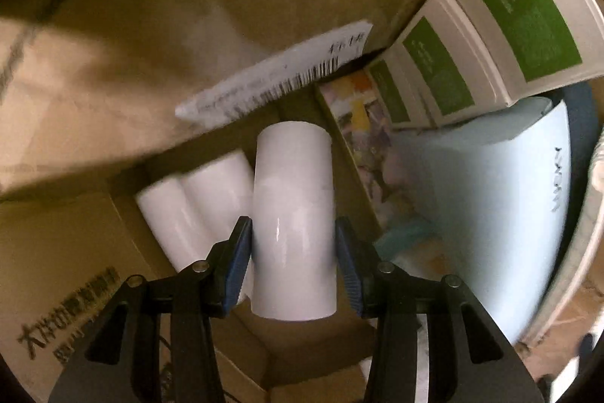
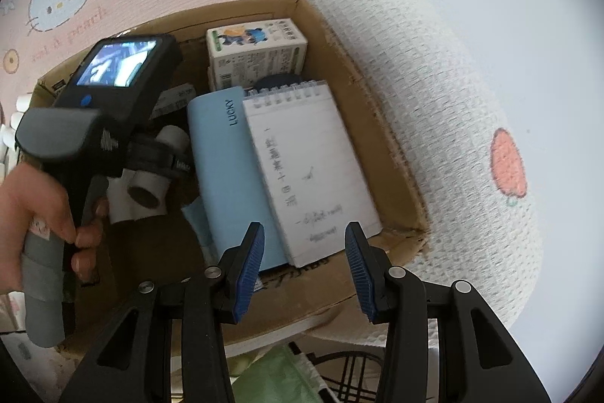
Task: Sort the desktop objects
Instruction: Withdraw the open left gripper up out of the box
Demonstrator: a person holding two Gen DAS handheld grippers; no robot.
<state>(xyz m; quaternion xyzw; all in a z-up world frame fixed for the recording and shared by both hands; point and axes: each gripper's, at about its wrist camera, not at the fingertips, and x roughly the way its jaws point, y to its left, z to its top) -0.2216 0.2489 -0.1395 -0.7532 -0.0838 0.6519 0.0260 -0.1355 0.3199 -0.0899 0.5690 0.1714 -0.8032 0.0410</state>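
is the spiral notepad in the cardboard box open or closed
Open: the spiral notepad in the cardboard box shows a handwritten page facing up, with no cover over it.

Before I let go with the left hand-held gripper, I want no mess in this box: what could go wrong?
1. The white tube sits between the left hand-held gripper pads above two other tubes; released, it may roll off them.
2. Withdrawing, the fingers could catch the colourful box close beside them.
3. The right hand-held gripper hangs open over the spiral notepad and might bump it.
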